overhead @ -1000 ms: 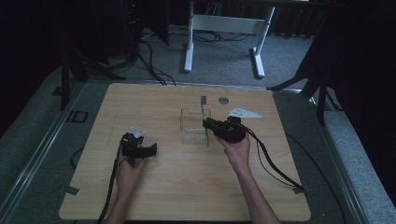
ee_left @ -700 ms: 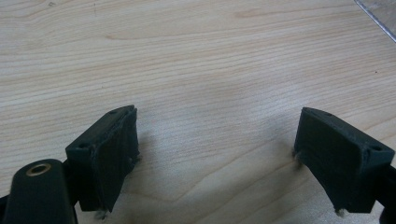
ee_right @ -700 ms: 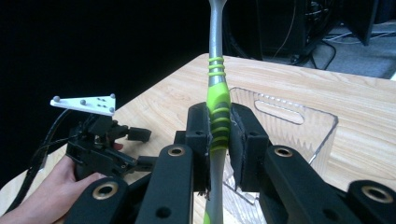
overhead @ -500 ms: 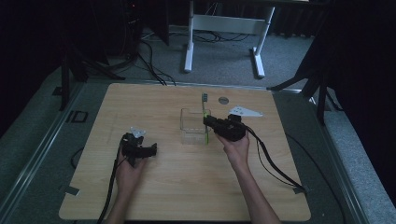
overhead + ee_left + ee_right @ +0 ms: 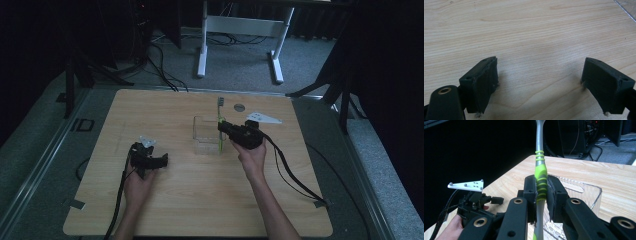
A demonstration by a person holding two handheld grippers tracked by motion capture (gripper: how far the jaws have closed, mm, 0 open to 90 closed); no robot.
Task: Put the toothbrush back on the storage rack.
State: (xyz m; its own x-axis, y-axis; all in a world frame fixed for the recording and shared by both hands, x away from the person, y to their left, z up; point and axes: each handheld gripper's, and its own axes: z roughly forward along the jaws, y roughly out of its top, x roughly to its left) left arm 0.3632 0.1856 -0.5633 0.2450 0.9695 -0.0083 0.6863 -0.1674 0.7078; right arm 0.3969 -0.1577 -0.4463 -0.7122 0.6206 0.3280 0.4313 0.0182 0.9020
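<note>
Between our right tongs (image 5: pixel 541 192) a pinched toothbrush (image 5: pixel 541 173) may slip, snagging the box (image 5: pixel 206 135); left tongs (image 5: pixel 540 85) gape.

Left gripper (image 5: pixel 159 161): near left, low over the surface, jaws wide apart. Right gripper (image 5: pixel 222 128): farther right, jaws clamped, forearm extended.

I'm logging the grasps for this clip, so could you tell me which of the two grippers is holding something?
The right gripper, with its jaws clamped on the green and grey toothbrush at the clear box. The left gripper is open over bare table.
</note>
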